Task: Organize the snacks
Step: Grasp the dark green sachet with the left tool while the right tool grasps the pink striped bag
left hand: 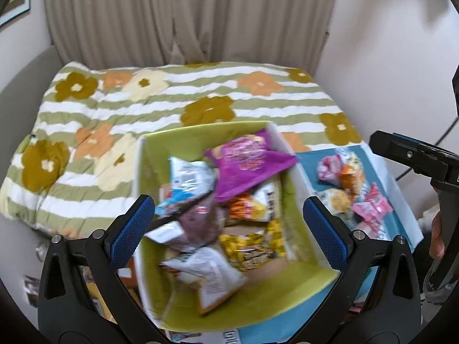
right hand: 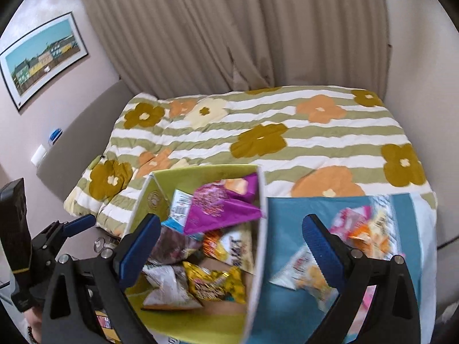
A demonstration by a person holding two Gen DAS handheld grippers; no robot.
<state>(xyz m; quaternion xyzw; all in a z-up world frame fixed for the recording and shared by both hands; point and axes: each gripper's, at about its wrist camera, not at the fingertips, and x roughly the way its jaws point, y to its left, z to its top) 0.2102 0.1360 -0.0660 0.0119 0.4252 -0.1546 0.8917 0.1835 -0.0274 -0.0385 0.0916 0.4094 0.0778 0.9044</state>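
A green box (left hand: 183,140) holds several snack bags, with a purple bag (left hand: 246,166) on top, a yellow bag (left hand: 255,246) and a white bag (left hand: 212,272) lower down. A blue box (left hand: 387,177) to its right holds pink and orange snack packs (left hand: 344,172). My left gripper (left hand: 229,223) is open and empty above the green box. My right gripper (right hand: 229,243) is open and empty above the wall between the green box (right hand: 200,175) and the blue box (right hand: 287,215). The purple bag (right hand: 221,206) and the snack packs (right hand: 364,229) also show in the right wrist view.
Both boxes sit on a bed with a striped flowered quilt (left hand: 172,97). A beige curtain (left hand: 186,14) hangs behind it. The right gripper's body (left hand: 416,157) shows at the right edge of the left wrist view. A framed picture (right hand: 43,54) hangs on the left wall.
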